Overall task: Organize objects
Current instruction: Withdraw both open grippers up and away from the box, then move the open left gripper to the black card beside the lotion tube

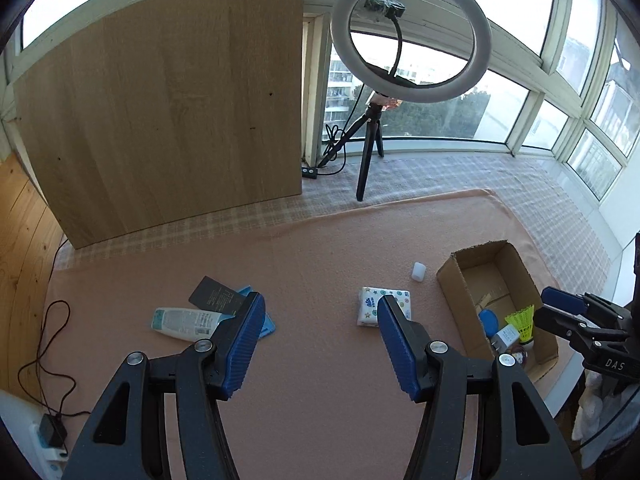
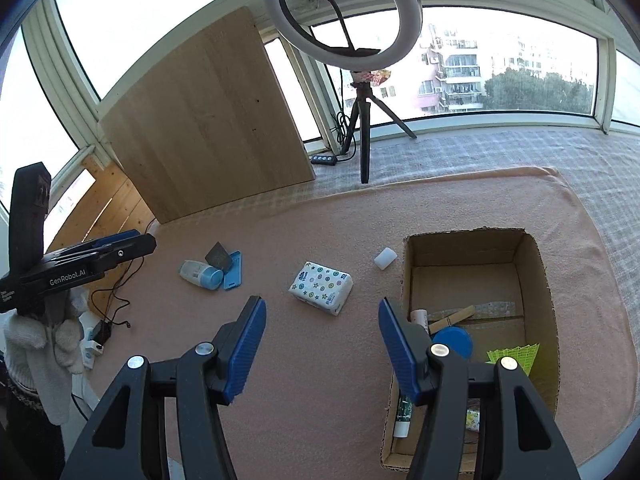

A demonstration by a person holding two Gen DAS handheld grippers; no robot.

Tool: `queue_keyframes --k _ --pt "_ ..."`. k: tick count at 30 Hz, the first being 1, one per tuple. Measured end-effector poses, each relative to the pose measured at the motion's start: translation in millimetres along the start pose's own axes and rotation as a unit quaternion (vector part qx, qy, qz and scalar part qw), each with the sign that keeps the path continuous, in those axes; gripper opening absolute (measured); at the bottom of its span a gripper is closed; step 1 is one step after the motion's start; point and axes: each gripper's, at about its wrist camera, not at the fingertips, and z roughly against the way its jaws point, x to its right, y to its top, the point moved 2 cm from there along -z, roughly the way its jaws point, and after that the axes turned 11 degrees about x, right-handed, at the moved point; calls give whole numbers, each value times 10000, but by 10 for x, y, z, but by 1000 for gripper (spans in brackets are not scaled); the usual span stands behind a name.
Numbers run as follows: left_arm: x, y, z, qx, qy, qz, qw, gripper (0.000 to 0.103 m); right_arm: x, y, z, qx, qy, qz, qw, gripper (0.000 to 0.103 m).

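Note:
My left gripper hangs open above the pink mat, nothing between its blue pads. Beyond it lie a patterned tissue pack, a small white cylinder, a white bottle, a dark card and a blue case. My right gripper is open and empty too, over the left edge of the cardboard box. The box holds a blue lid, a yellow-green shuttlecock, a clothespin and other small items. The tissue pack lies left of the box.
A ring light on a tripod stands at the mat's far edge. A wooden board leans against the window. Cables and a charger lie at the left. A knitted sleeve shows under the other gripper.

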Motion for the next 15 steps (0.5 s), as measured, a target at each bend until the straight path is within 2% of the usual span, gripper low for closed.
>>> queue_keyframes --k 3,6,11,15 --pt "-329 165 11 53 85 205 9997 62 -148 74 -112 -5 96 86 9999 55" --pt "-693 222 -145 -52 373 317 9988 62 -235 67 -233 -97 226 -20 9997 55" --pt "-1268 94 -670 -589 580 606 9947 61 -330 -65 -403 -291 238 -118 9992 55" --pt "-1624 -181 -1253 -1230 462 1048 9858 61 -326 -175 -501 -415 147 -238 9987 55"
